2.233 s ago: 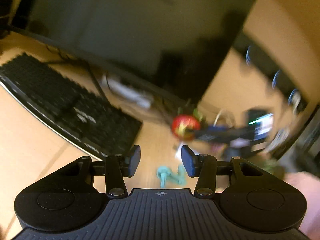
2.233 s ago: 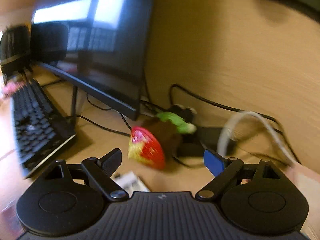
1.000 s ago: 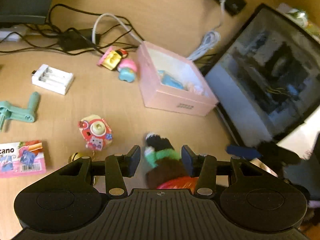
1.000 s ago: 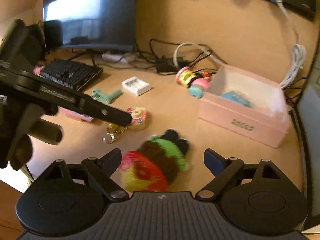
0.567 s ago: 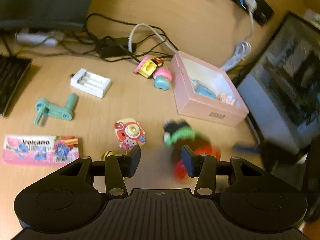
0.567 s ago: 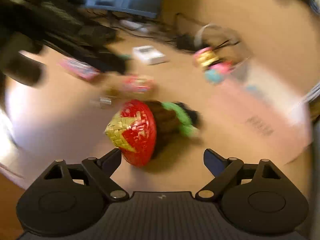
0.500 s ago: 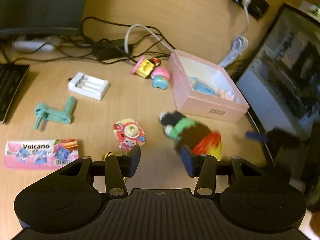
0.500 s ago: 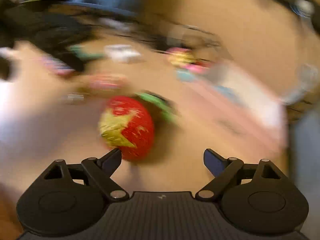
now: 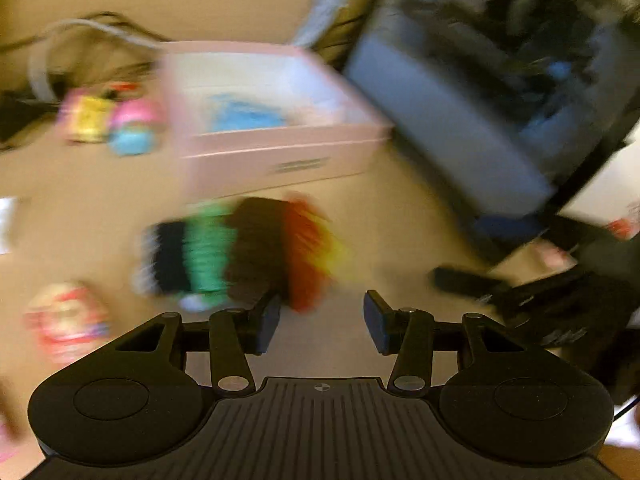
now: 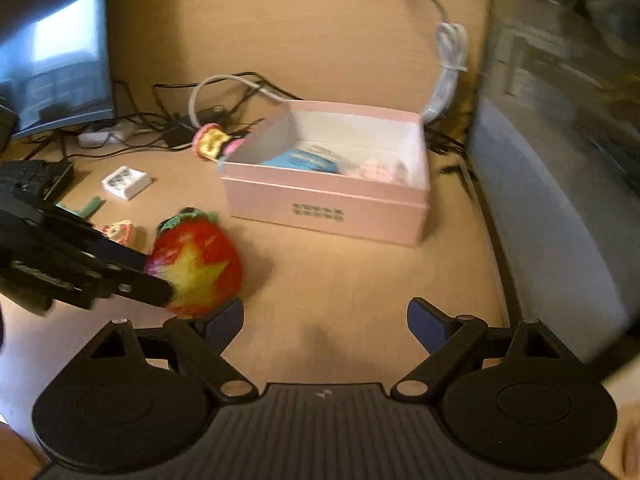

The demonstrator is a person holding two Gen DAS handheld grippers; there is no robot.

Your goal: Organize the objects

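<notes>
Strawberry plush [image 10: 196, 262] lay lengthwise on the desk, nearer the empty, parted left gripper [image 9: 319, 326]; right gripper [image 10: 325, 322] gaped empty.

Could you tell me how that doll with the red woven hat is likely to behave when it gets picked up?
The doll looks knitted and soft, so it will probably squash between the fingers rather than resist. Its domed hat makes it apt to roll if nudged. It likely weighs little, so the open left gripper beside it should lift it easily.

home desk: monitor [image 10: 60, 68], keyboard [image 10: 34, 176], cables [image 10: 160, 124]
</notes>
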